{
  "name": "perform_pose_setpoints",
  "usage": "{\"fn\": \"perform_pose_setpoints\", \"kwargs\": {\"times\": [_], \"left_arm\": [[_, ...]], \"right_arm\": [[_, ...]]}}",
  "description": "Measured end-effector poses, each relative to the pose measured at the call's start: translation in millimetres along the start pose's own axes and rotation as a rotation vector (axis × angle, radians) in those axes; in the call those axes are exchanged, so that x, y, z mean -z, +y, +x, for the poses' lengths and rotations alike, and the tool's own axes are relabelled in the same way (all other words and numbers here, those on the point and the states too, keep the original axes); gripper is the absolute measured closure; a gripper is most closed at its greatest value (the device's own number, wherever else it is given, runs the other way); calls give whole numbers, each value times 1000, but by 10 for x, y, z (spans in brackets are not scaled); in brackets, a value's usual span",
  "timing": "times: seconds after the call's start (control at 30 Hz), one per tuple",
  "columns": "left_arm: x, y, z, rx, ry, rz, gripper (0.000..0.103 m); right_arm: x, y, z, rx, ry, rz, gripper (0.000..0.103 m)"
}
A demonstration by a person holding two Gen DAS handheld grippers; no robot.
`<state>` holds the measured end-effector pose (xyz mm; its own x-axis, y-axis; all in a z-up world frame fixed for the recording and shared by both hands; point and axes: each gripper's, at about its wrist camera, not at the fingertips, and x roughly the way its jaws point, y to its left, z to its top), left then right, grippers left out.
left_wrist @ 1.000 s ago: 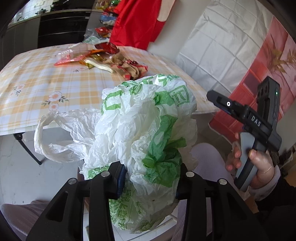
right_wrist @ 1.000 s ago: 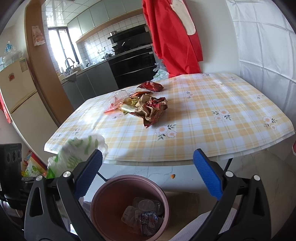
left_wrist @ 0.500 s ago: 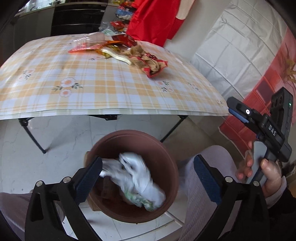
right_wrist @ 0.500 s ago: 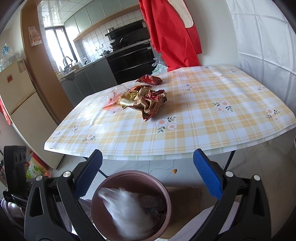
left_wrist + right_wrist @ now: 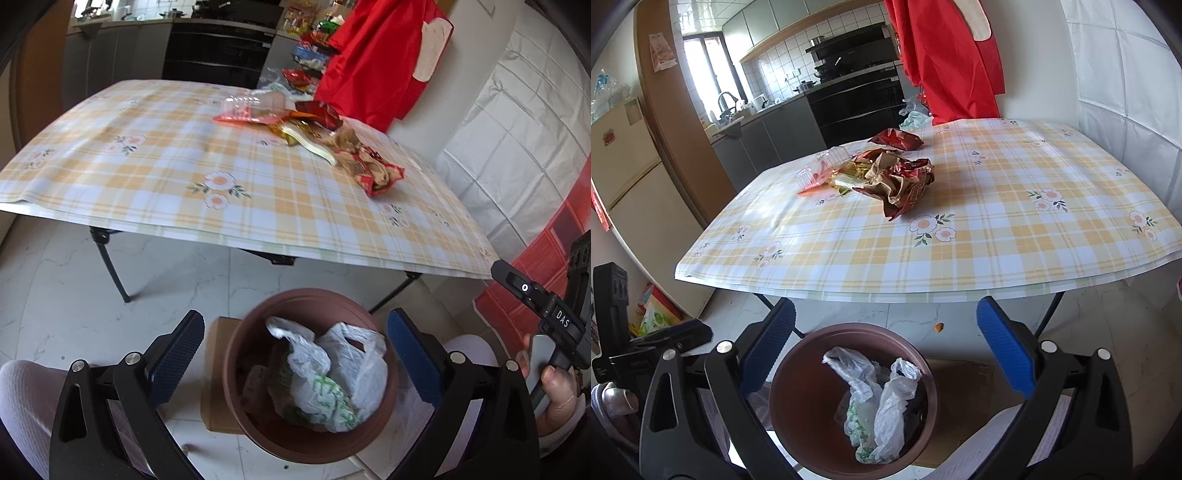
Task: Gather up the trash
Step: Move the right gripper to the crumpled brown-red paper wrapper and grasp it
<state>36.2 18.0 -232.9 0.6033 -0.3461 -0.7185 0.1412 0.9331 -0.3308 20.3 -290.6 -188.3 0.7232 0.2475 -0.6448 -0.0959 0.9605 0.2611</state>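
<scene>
A brown round bin [image 5: 236,373] [image 5: 798,406] stands on the floor in front of the table. A white and green plastic bag [image 5: 332,380] [image 5: 875,402] lies inside it on other rubbish. My left gripper [image 5: 295,350] is open and empty above the bin. My right gripper [image 5: 886,345] is open and empty above the bin too. A pile of crumpled snack wrappers [image 5: 332,147] [image 5: 886,177] and a clear plastic box [image 5: 820,170] lie on the table with the yellow checked cloth [image 5: 147,177] [image 5: 997,221].
Cardboard [image 5: 216,376] lies under the bin. Black folding table legs [image 5: 110,266] stand on the pale tiled floor. A red garment [image 5: 376,55] hangs behind the table. Kitchen counters and an oven [image 5: 857,99] are farther back. A fridge [image 5: 624,155] stands at the left.
My left gripper opened and let go of the plastic bag, which fell into the bin and settled there. Both views tilted up slightly toward the table.
</scene>
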Motion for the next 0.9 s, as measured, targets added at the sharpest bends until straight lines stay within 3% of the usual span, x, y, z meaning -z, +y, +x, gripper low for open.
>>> {"fn": "perform_pose_setpoints", "kwargs": {"times": [0.27,0.57,0.9], "left_arm": [[-110,361,-66,-98,-71,-69,6],[-311,753,-132,-157,-109,-156,6],[-733,1037,7,-208,-125,-224,6]], "right_arm": [[-271,79,113,37,-5,-71,6],[-947,251,362,51,-26,-148,6],[-1567,163,1244,66,65,-145,6]]}}
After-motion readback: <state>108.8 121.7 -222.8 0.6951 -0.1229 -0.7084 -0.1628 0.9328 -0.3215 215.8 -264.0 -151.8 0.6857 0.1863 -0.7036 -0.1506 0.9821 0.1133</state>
